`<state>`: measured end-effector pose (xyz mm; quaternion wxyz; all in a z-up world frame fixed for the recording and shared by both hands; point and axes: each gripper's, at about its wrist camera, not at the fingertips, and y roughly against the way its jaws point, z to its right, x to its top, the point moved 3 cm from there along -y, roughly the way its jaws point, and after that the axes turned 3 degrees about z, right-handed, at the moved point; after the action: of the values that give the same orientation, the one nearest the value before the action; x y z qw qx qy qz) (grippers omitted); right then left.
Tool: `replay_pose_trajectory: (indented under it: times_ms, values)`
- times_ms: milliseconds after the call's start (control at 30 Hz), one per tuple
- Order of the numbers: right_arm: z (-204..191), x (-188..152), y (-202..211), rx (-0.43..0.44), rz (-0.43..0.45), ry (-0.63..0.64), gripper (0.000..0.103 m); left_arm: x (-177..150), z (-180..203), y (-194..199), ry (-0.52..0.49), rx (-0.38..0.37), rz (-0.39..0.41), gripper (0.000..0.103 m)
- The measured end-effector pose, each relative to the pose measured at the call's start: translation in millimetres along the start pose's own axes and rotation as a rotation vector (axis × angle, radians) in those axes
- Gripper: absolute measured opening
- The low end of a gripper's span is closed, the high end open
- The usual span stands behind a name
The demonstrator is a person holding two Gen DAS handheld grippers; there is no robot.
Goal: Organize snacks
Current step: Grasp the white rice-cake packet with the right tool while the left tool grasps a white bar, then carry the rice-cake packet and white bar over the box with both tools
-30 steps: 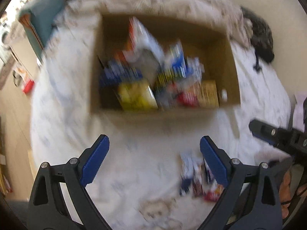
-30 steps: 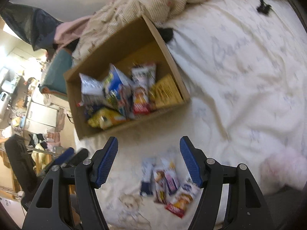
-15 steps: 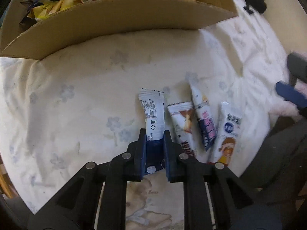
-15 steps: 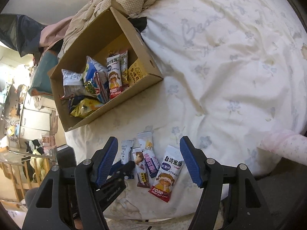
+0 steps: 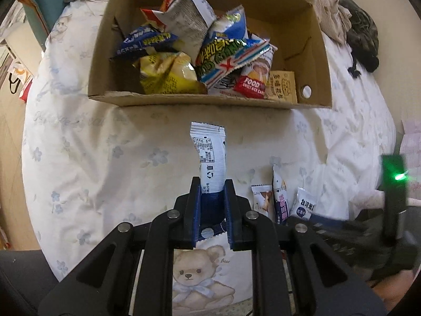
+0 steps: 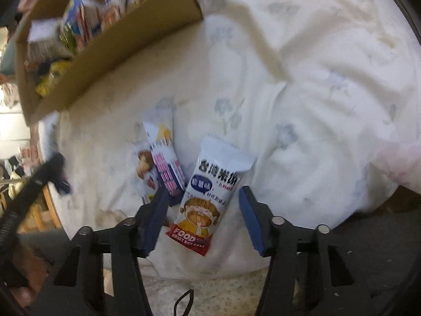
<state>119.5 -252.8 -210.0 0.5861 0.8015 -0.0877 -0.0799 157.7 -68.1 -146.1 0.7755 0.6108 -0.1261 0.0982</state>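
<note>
My left gripper (image 5: 212, 187) is shut on a white and blue snack packet (image 5: 210, 158) and holds it above the bed, pointing at the cardboard box (image 5: 208, 102) full of snack bags. My right gripper (image 6: 202, 200) is open, its jaws on either side of a white rice cake packet (image 6: 210, 194) lying on the bed. Two more small packets (image 6: 160, 158) lie just left of it. These packets also show in the left wrist view (image 5: 281, 200). The box shows at the upper left of the right wrist view (image 6: 110, 47).
The bed has a white flowered sheet (image 5: 92, 158) with a bear print (image 5: 194, 273) at its front edge. A rumpled blanket (image 5: 329, 2) and dark cloth (image 5: 363, 36) lie behind the box. A pink fluffy thing (image 6: 400, 166) is at the right.
My left gripper closed on the white and blue packet and lifted it off the bed toward the box. My right gripper came down around the rice cake packet.
</note>
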Motion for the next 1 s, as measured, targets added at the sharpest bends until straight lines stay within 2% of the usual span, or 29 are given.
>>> replay_pose_trajectory:
  times_ms: [67, 133, 200, 233, 300, 367, 533, 700, 833, 1000]
  values:
    - [-4, -1, -11, -0.016, -0.031, 0.019, 0.051, 1, -2, 5, 0.004, -0.004, 0.013, 0.013]
    - [-9, 0, -13, -0.060, -0.024, 0.060, 0.036, 3, -3, 10, 0.007, -0.005, 0.029, 0.013]
    - [-8, 6, 6, -0.075, 0.092, 0.044, 0.035, 5, -9, 14, 0.023, -0.008, 0.036, 0.013]
    - [-5, 11, 27, -0.077, 0.201, 0.018, 0.035, 7, -9, 15, 0.032, -0.010, 0.038, 0.013]
    - [-2, 15, 50, -0.006, 0.292, -0.010, 0.035, 10, -14, 16, 0.058, -0.015, 0.042, 0.013]
    - [-2, 17, 58, 0.073, 0.306, -0.025, 0.035, 12, -16, 16, 0.069, -0.009, 0.050, 0.013]
    - [-15, 17, 62, 0.091, 0.326, 0.010, 0.035, 12, -20, 18, 0.072, 0.015, 0.065, 0.013]
    - [-30, 14, 69, 0.162, 0.352, 0.020, 0.035, 12, -23, 23, 0.052, 0.054, 0.106, 0.013]
    - [-52, 21, 80, 0.186, 0.424, 0.078, 0.035, 13, -30, 30, 0.032, 0.098, 0.151, 0.013]
    - [-69, 28, 97, 0.215, 0.500, 0.143, 0.035, 20, -47, 41, 0.068, 0.129, 0.207, 0.013]
